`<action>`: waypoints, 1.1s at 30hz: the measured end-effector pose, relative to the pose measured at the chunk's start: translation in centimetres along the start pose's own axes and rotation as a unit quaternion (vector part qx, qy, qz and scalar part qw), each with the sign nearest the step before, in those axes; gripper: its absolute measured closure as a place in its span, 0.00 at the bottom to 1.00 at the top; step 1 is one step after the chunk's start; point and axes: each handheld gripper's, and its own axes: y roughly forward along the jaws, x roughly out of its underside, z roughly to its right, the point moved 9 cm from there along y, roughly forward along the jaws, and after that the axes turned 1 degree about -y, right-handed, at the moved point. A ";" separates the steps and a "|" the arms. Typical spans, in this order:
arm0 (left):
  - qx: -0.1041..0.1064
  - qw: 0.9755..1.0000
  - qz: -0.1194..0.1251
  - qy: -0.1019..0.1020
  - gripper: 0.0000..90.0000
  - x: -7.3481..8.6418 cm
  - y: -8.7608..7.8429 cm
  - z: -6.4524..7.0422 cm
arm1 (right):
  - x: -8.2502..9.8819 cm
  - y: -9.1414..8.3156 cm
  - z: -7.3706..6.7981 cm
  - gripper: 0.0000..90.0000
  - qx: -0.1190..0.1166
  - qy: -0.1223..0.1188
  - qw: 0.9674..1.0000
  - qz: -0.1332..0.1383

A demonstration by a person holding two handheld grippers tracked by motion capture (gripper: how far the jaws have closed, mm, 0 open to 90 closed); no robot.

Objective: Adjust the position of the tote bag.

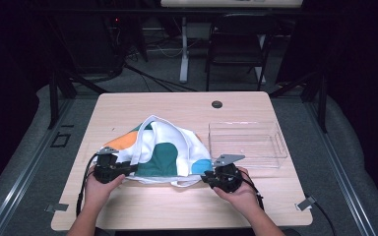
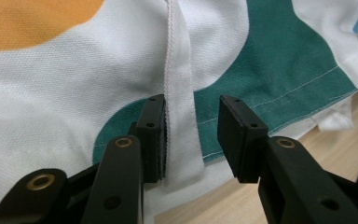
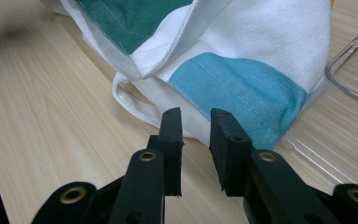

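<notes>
A crumpled cloth tote bag (image 1: 157, 150), white with orange, green and blue patches, lies on the middle of the table. My left gripper (image 1: 128, 168) is at the bag's left end. In the left gripper view it (image 2: 191, 109) stands open around the bag's white strap (image 2: 179, 70), which lies against the left jaw. My right gripper (image 1: 207, 177) is at the bag's right end. In the right gripper view it (image 3: 196, 119) is open with a narrow gap, its tips just short of the bag's blue corner (image 3: 242, 88).
A clear plastic box (image 1: 246, 142) stands right of the bag, and its rim (image 3: 354, 74) lies close to my right gripper. The wooden table (image 1: 177, 201) has a cable hole (image 1: 217, 104) at the back. A chair (image 1: 238, 42) stands beyond the table.
</notes>
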 end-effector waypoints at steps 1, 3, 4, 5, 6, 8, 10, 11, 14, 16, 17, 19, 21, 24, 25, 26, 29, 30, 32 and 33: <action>0.001 1.000 0.000 0.001 0.71 0.0 0.0 0.0 | 0.0 0.0 0.0 0.83 0.000 0.000 1.000 0.000; 0.002 1.000 0.000 0.002 0.72 0.0 -0.1 0.1 | 0.0 0.0 0.0 0.83 0.000 0.000 1.000 0.000; 0.003 1.000 0.000 0.003 0.72 0.0 -0.2 0.1 | 0.0 0.0 -0.1 0.83 0.000 0.002 1.000 0.001; 0.003 1.000 0.000 0.004 0.74 0.0 -0.2 0.2 | 0.0 0.0 0.0 0.83 0.000 0.000 1.000 0.000; 0.002 1.000 0.000 0.005 0.75 0.0 -0.3 0.2 | 0.0 0.0 0.0 0.83 0.001 0.000 1.000 0.001; 0.001 1.000 -0.001 0.006 0.76 0.1 -0.3 0.2 | 0.0 0.0 -0.1 0.83 0.001 0.002 1.000 0.002; -0.003 1.000 -0.003 0.008 0.81 0.1 -0.3 0.1 | 0.0 0.0 -0.1 0.83 0.000 -0.001 1.000 0.000; -0.004 1.000 -0.005 0.009 0.82 0.1 -0.3 0.1 | 0.0 0.0 -0.1 0.83 0.001 0.000 1.000 0.003; -0.010 1.000 -0.005 0.010 0.85 0.2 -0.3 0.0 | 0.0 0.0 -0.1 0.83 0.001 -0.001 1.000 0.001; -0.012 1.000 -0.006 0.011 0.88 0.2 -0.3 0.0 | 0.0 0.0 -0.1 0.82 0.000 -0.001 1.000 0.002; -0.012 1.000 -0.010 0.013 0.88 0.2 -0.4 0.0 | 0.0 0.0 -0.1 0.82 0.000 -0.001 1.000 0.002; -0.014 1.000 -0.010 0.014 0.91 0.2 -0.4 0.0 | 0.0 0.0 -0.1 0.82 -0.001 -0.002 1.000 0.002; -0.018 1.000 -0.002 0.017 0.92 0.2 -0.6 0.1 | 0.0 0.0 -0.2 0.82 -0.002 -0.005 1.000 0.002; -0.016 1.000 -0.003 0.017 0.95 0.2 -0.7 0.1 | 0.0 0.0 -0.2 0.82 -0.001 -0.006 1.000 0.004; -0.015 1.000 0.000 0.017 0.96 0.1 -0.8 0.1 | 0.0 0.0 -0.3 0.82 -0.003 -0.007 1.000 0.004; -0.016 1.000 0.001 0.018 0.96 0.1 -0.9 0.1 | 0.0 0.0 -0.3 0.82 -0.002 -0.007 1.000 0.004; -0.015 1.000 0.001 0.018 0.97 0.0 -1.1 0.1 | 0.0 0.0 -0.3 0.82 -0.004 -0.006 1.000 0.004; -0.014 1.000 0.007 0.017 0.97 -0.1 -1.1 0.1 | 0.0 0.0 -0.4 0.81 -0.004 -0.005 1.000 0.004; -0.012 1.000 0.011 0.016 0.97 -0.2 -1.2 0.2 | 0.0 0.0 -0.4 0.81 -0.006 -0.007 1.000 0.001; -0.012 1.000 0.011 0.016 0.97 -0.2 -1.3 0.2 | 0.0 0.0 -0.5 0.81 -0.006 -0.009 1.000 0.001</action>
